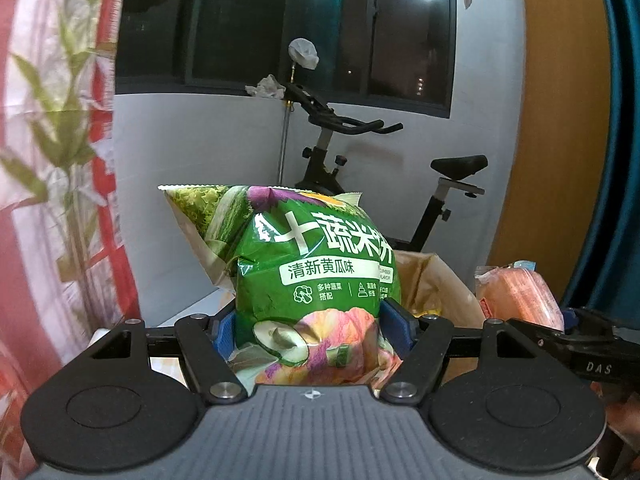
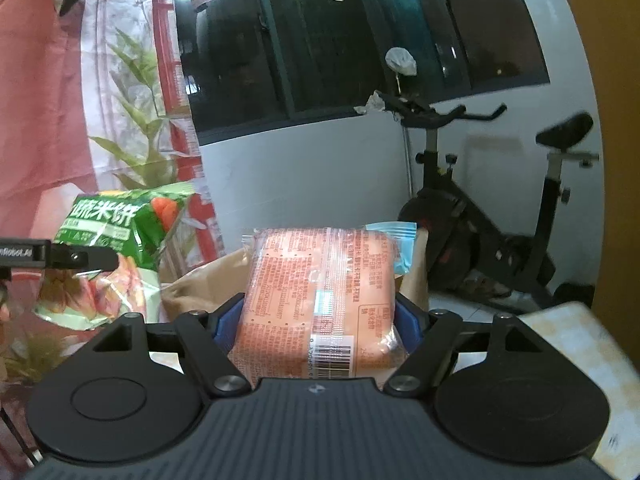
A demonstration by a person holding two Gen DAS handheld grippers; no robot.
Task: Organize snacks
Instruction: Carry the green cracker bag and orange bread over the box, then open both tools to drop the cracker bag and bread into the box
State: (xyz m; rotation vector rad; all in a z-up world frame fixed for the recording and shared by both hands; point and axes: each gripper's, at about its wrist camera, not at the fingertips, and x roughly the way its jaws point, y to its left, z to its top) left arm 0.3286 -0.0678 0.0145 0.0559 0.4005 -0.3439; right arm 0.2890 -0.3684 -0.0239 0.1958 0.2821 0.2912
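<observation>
Left wrist view: your left gripper (image 1: 314, 320) has its jaws pinching the green rice-cracker bag (image 1: 308, 280), blue pads (image 1: 224, 330) pressed into both sides of it. The bag stands upright between the jaws, lifted in front of the brown paper bag (image 1: 436, 284). At the right edge the orange packet (image 1: 516, 296) sits in the other gripper's black fingers. Behind: exercise bike (image 1: 400, 168), dark window (image 1: 280, 24), patterned curtain (image 1: 60, 120) on the left.

Right wrist view: your right gripper (image 2: 318, 318) has its jaws pinching the orange packet (image 2: 320, 292), barcode side facing the camera, pads tight against both flanks. The packet is held just in front of the paper bag's (image 2: 200, 284) open top. The green bag (image 2: 116, 248) hangs at left, well apart, in the left gripper. A light desk (image 2: 580, 344) corner shows lower right.
</observation>
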